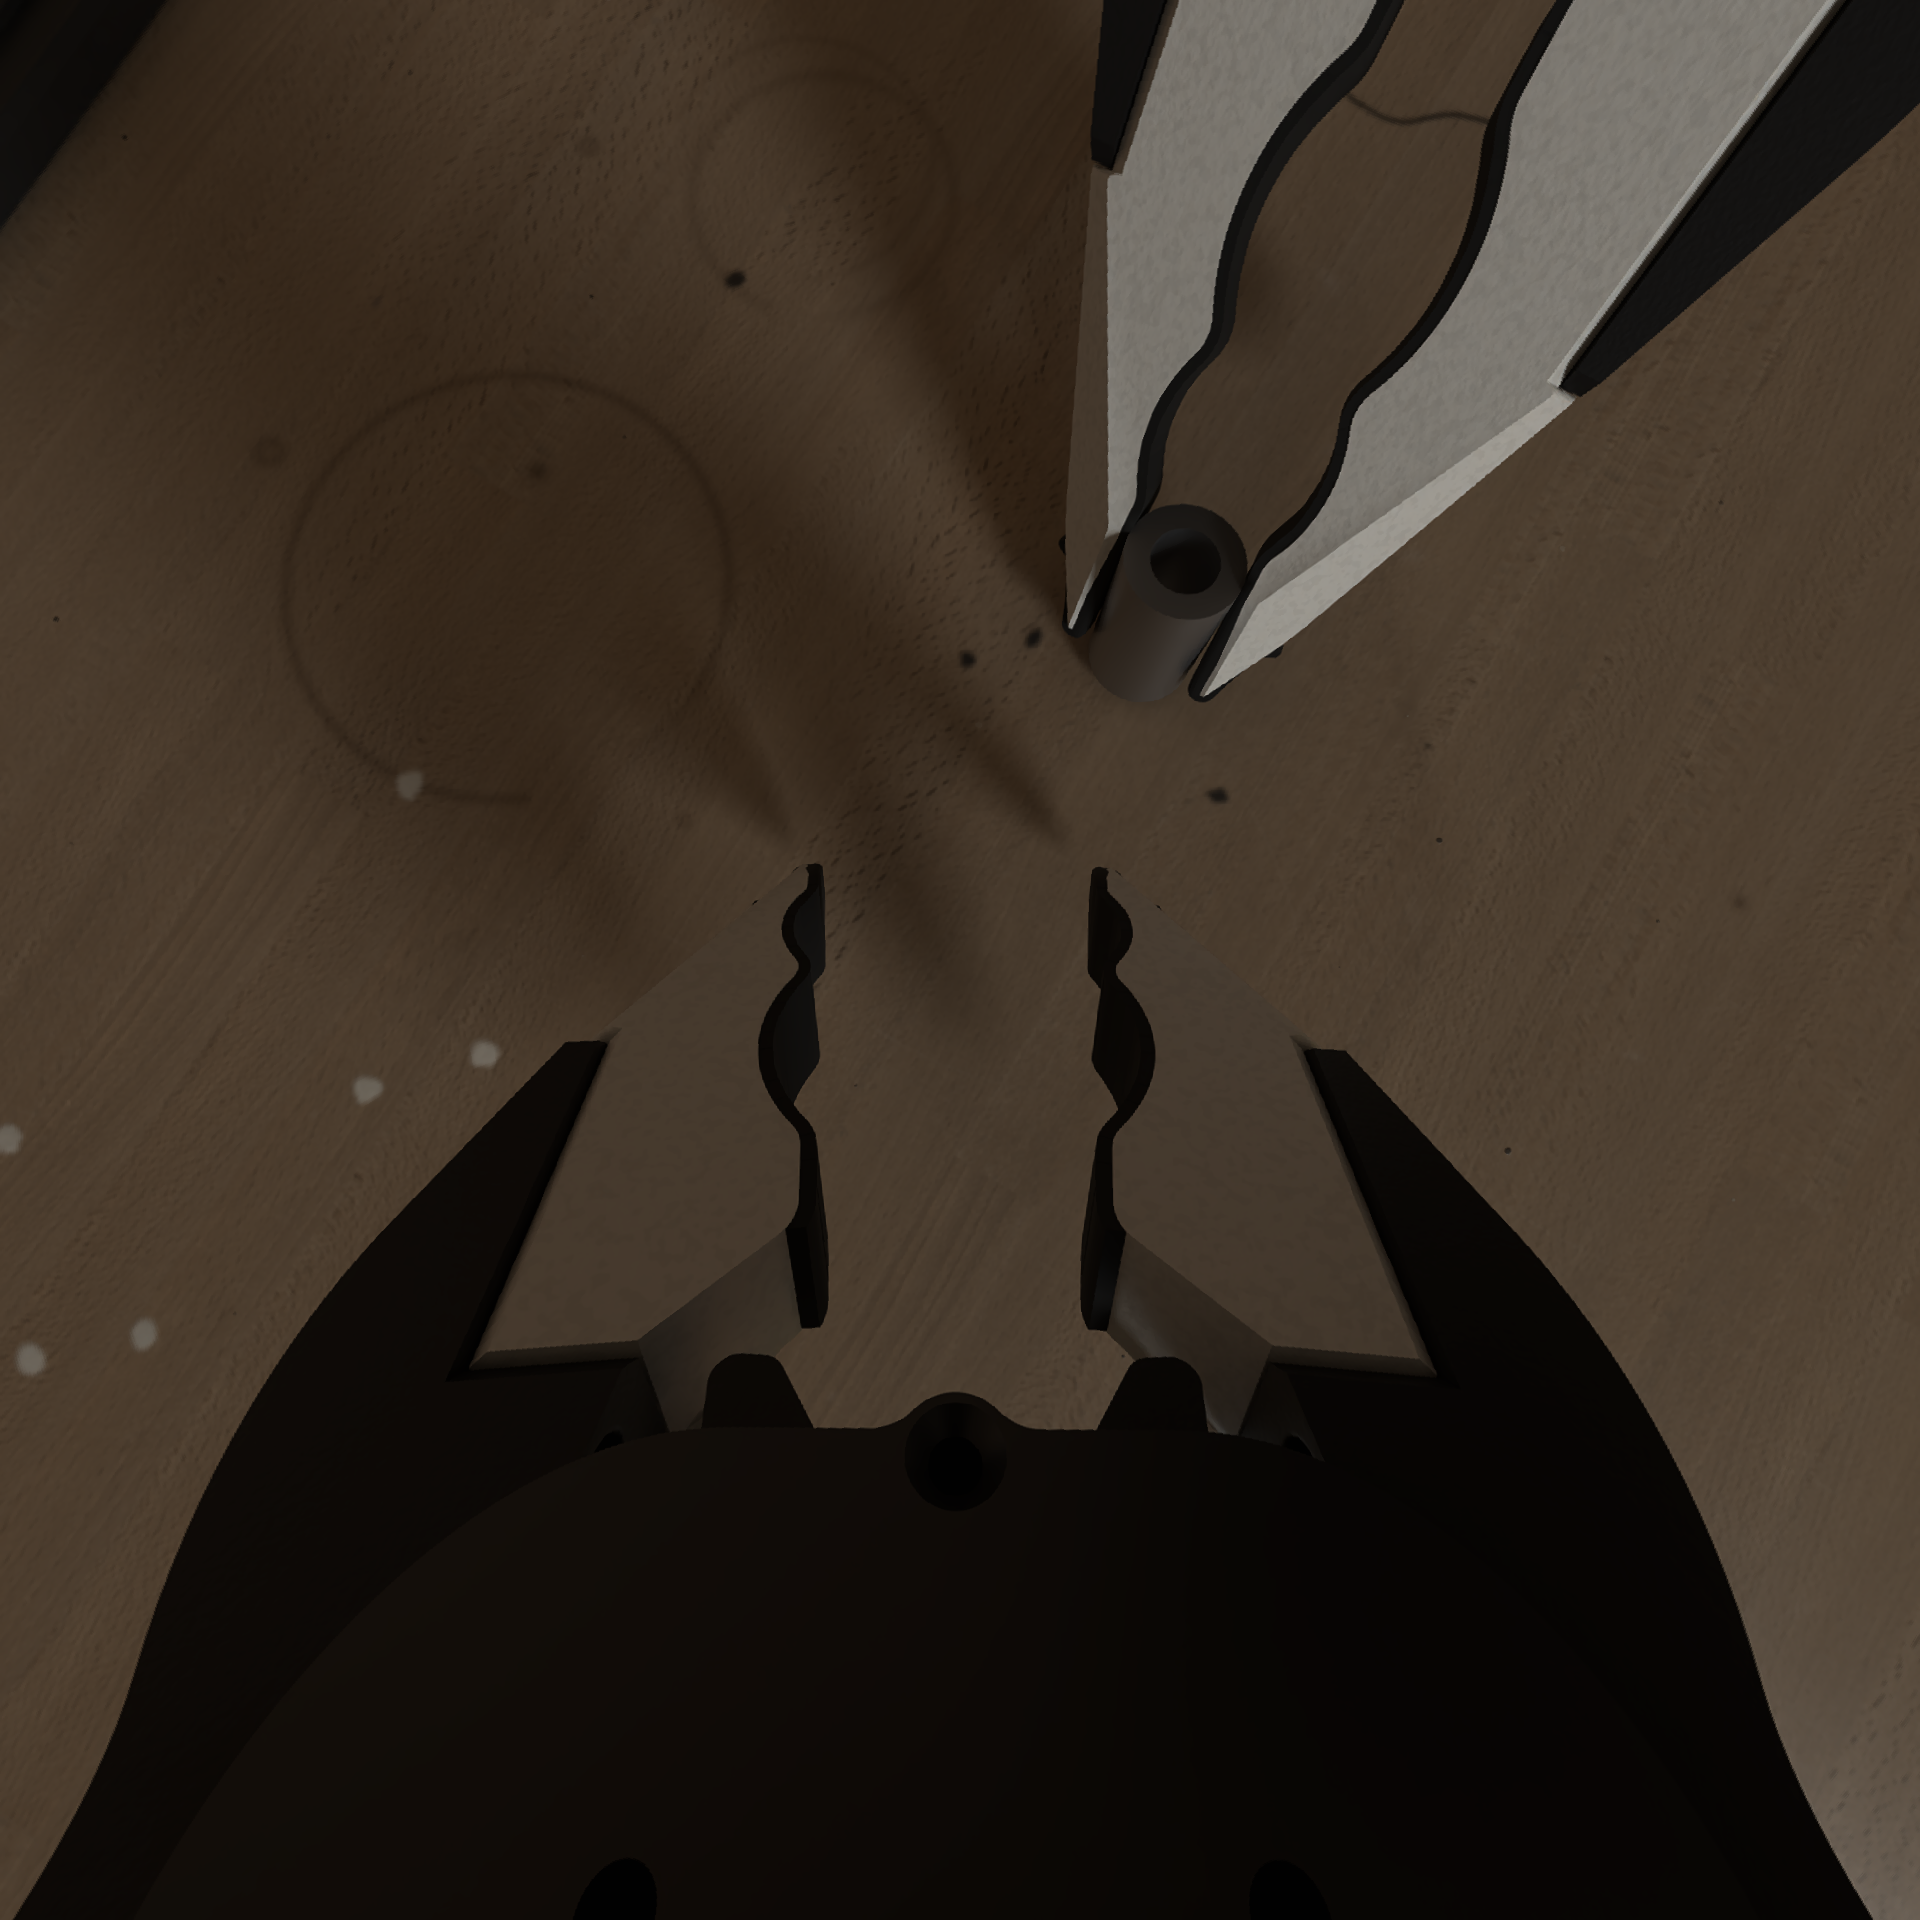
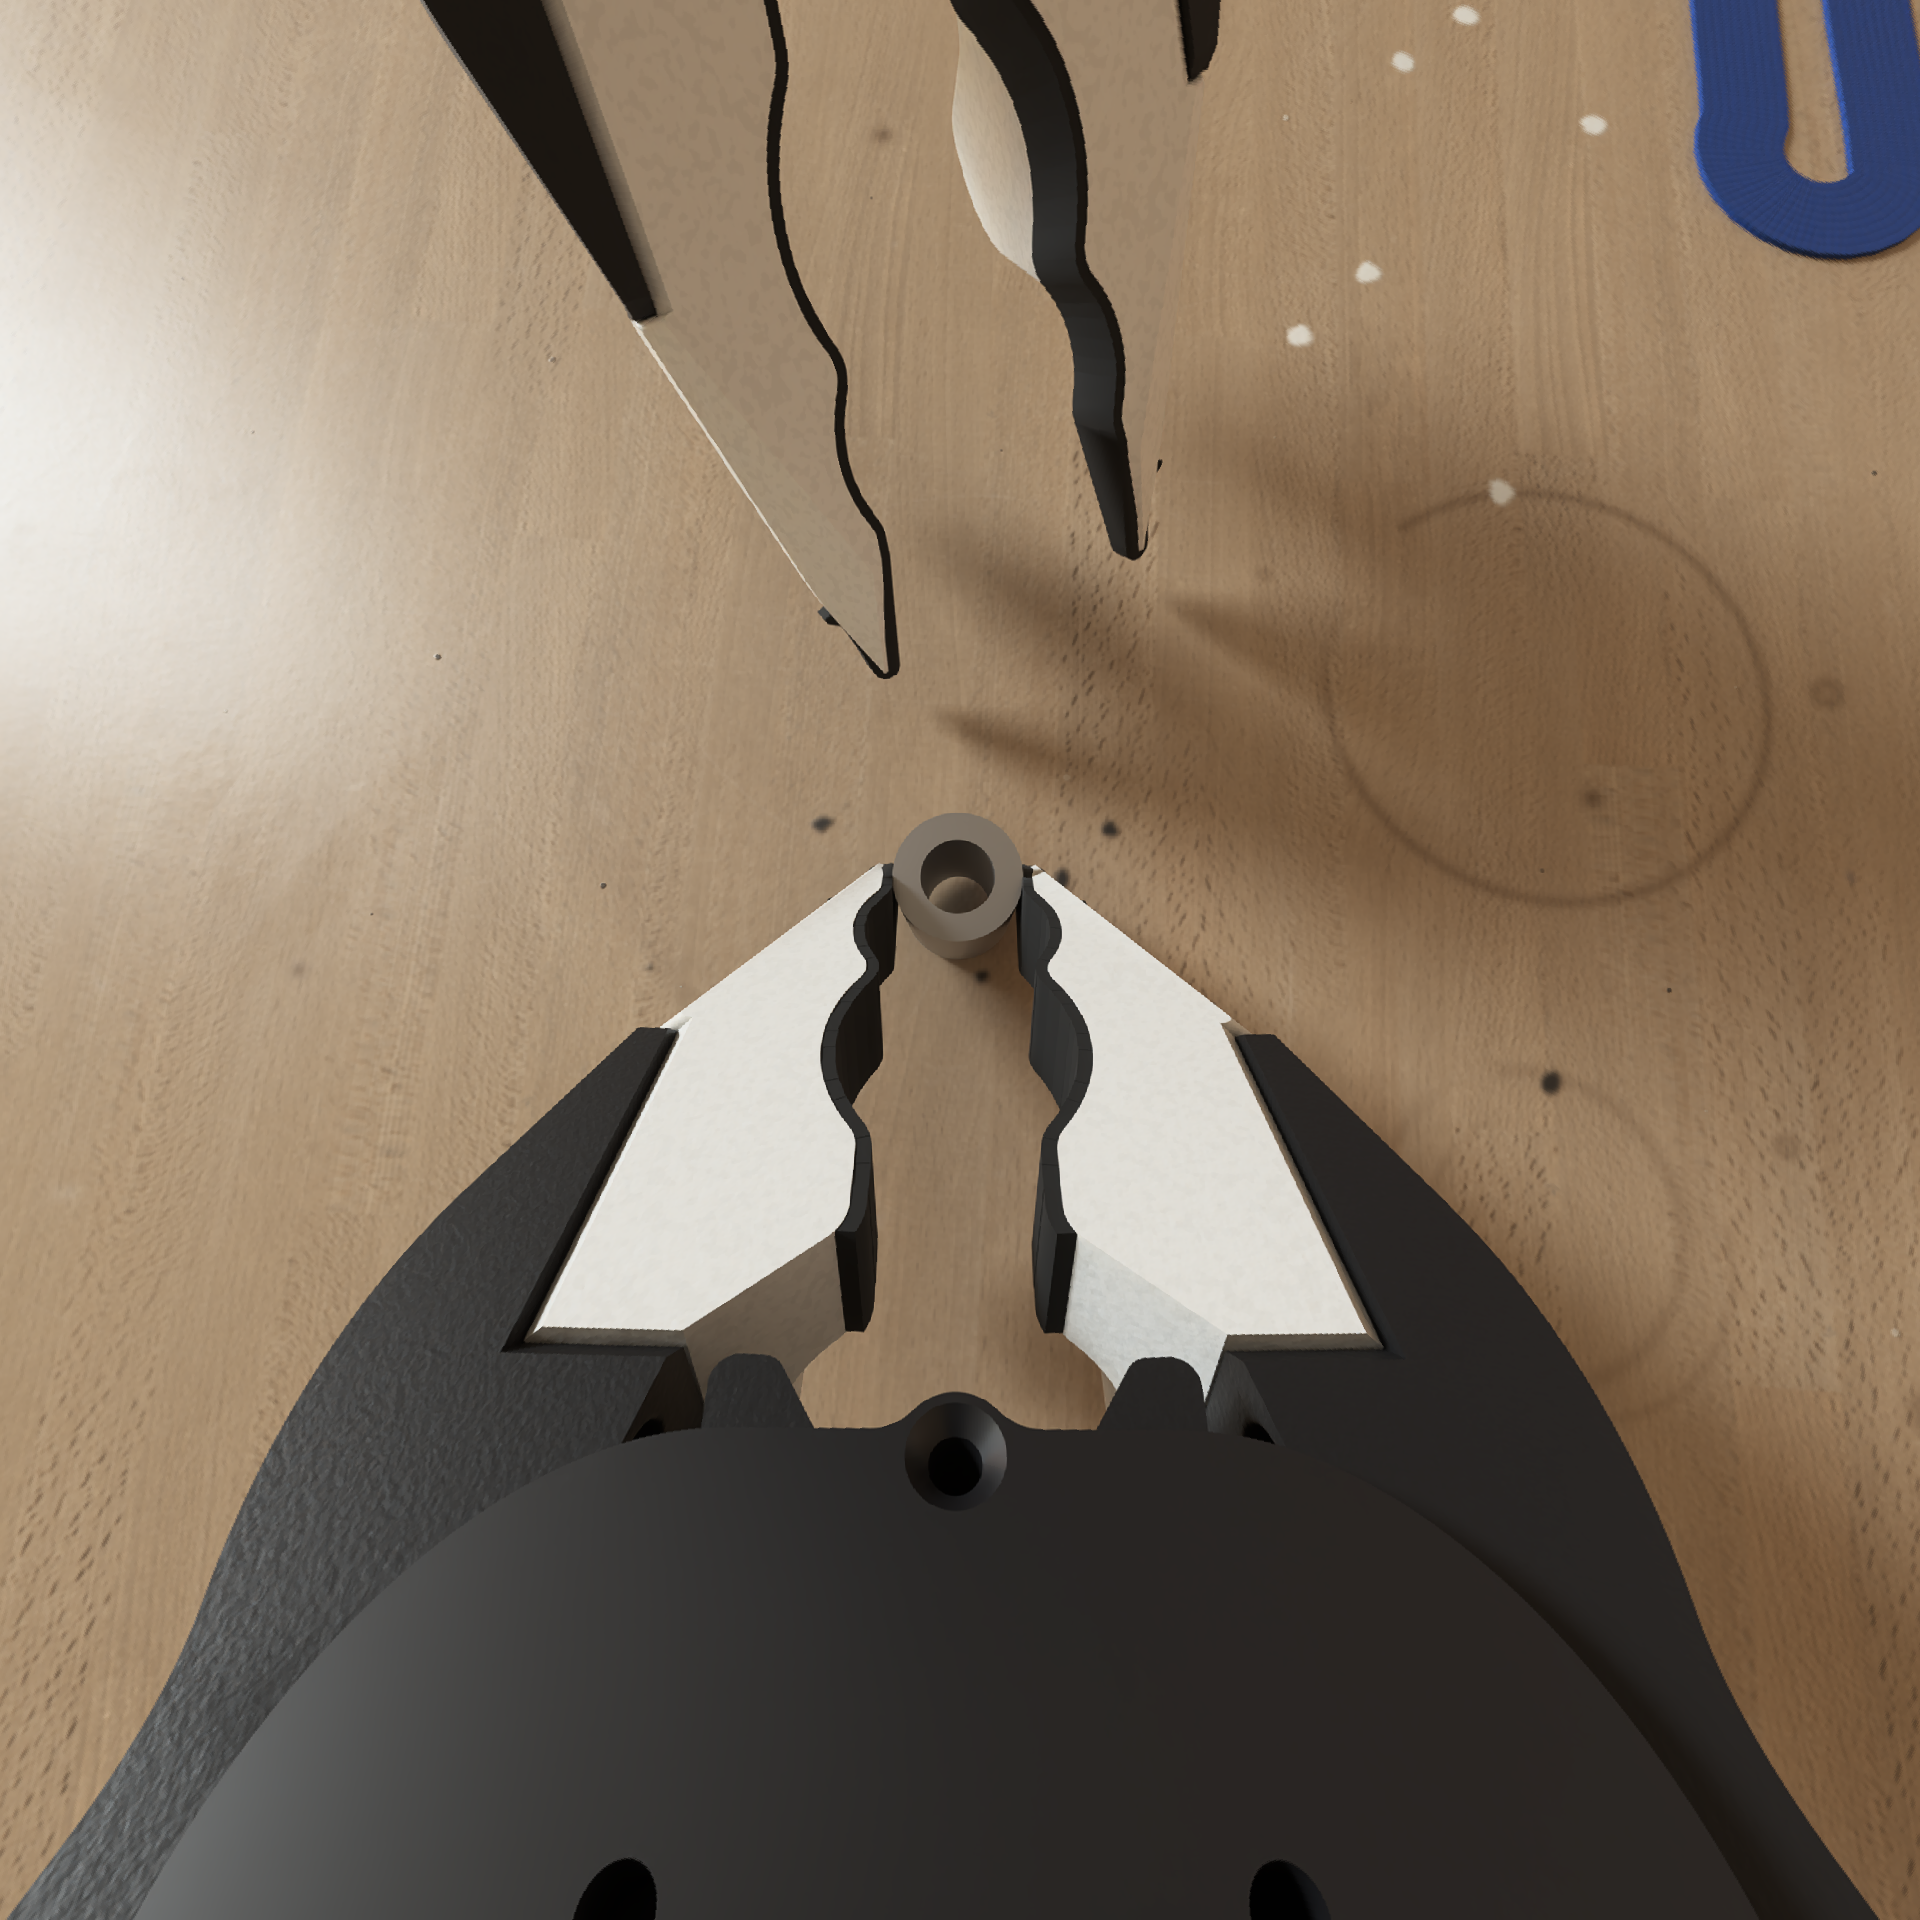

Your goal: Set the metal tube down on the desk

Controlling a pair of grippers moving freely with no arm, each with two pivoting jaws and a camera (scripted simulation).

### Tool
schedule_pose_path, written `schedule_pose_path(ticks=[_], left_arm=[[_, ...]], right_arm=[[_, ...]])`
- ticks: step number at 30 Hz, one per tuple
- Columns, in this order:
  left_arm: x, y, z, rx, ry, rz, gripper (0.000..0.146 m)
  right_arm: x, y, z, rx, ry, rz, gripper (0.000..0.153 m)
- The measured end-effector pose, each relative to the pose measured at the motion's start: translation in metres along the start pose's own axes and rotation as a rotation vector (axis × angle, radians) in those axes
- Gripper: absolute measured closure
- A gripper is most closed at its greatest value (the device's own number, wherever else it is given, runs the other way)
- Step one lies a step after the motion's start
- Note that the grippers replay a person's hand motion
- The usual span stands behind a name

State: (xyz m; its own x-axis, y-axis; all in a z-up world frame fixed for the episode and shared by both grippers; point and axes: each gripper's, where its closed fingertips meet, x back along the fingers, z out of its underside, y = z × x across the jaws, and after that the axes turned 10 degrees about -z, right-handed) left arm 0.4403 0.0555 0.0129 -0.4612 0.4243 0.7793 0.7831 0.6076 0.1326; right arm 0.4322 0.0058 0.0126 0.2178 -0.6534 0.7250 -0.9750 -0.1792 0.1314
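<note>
A short grey metal tube (image 2: 956, 891) stands upright between the tips of my right gripper (image 2: 957, 883), which is shut on it just above the wooden desk (image 2: 416, 831). The tube's open end faces the camera. In the left wrist view the same tube (image 1: 1169, 613) shows held between the right gripper's fingertips (image 1: 1236, 644), its lower end close to the desk; whether it touches is unclear. My left gripper (image 1: 956, 883) is open and empty, its tips a short way from the tube. It also shows in the right wrist view (image 2: 1008, 613), above the tube.
A blue loop-shaped object (image 2: 1808, 197) lies on the desk at the upper right of the right wrist view. The wood carries faint ring stains (image 2: 1548, 696), dark specks and several white dots (image 2: 1299, 335). A dark edge (image 1: 31, 125) shows at the far upper left.
</note>
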Motion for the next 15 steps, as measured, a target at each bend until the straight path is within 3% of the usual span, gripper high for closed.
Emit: schedule_pose_path(ticks=[15], left_arm=[[0.0094, 0.0040, 0.0088, 0.002, 0.031, 0.025, 0.091]], right_arm=[[0.0011, 0.0007, 0.0001, -0.016, -0.016, -0.014, 0.130]])
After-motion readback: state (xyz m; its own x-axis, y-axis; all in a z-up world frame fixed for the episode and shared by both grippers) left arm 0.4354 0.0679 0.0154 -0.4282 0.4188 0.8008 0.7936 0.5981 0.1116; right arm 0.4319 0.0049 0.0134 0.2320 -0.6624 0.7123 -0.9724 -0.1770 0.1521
